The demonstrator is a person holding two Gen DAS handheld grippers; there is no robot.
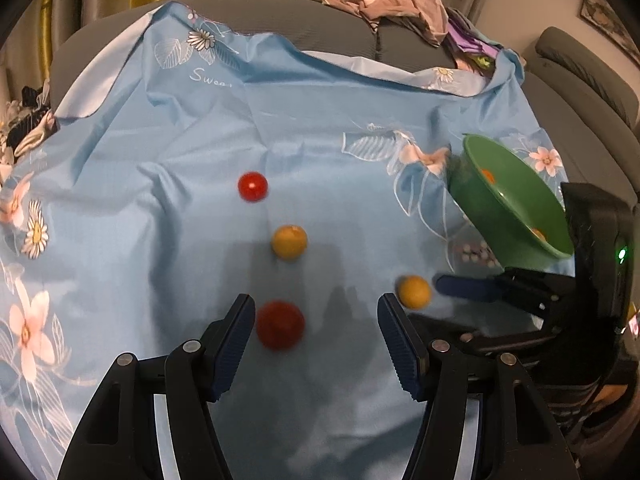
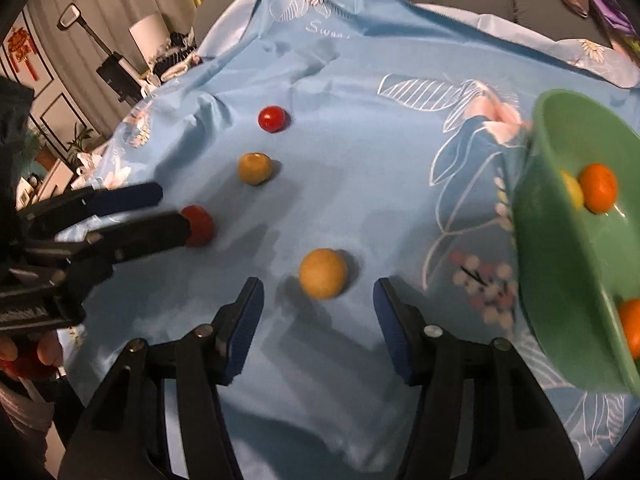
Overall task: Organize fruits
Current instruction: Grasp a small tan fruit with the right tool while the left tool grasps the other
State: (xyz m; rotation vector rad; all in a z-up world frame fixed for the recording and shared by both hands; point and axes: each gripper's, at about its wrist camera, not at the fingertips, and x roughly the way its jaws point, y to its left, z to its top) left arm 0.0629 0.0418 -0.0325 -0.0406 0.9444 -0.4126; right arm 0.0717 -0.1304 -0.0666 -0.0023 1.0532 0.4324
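On a light blue floral cloth (image 1: 200,128) lie several small round fruits. My left gripper (image 1: 316,334) is open, with a red fruit (image 1: 280,325) between its fingers, nearer the left one. A yellow fruit (image 1: 289,241) and a second red fruit (image 1: 253,186) lie beyond it. My right gripper (image 2: 318,318) is open just short of another yellow fruit (image 2: 323,273), which also shows in the left wrist view (image 1: 413,291). A green bowl (image 2: 560,240) at the right holds orange fruits (image 2: 598,188) and a yellow one (image 2: 573,196).
The cloth covers a grey sofa (image 1: 312,16) with a heap of clothes (image 1: 396,0) on its back. The left gripper shows at the left of the right wrist view (image 2: 132,216). Furniture and a lamp (image 2: 148,36) stand beyond the cloth's left edge.
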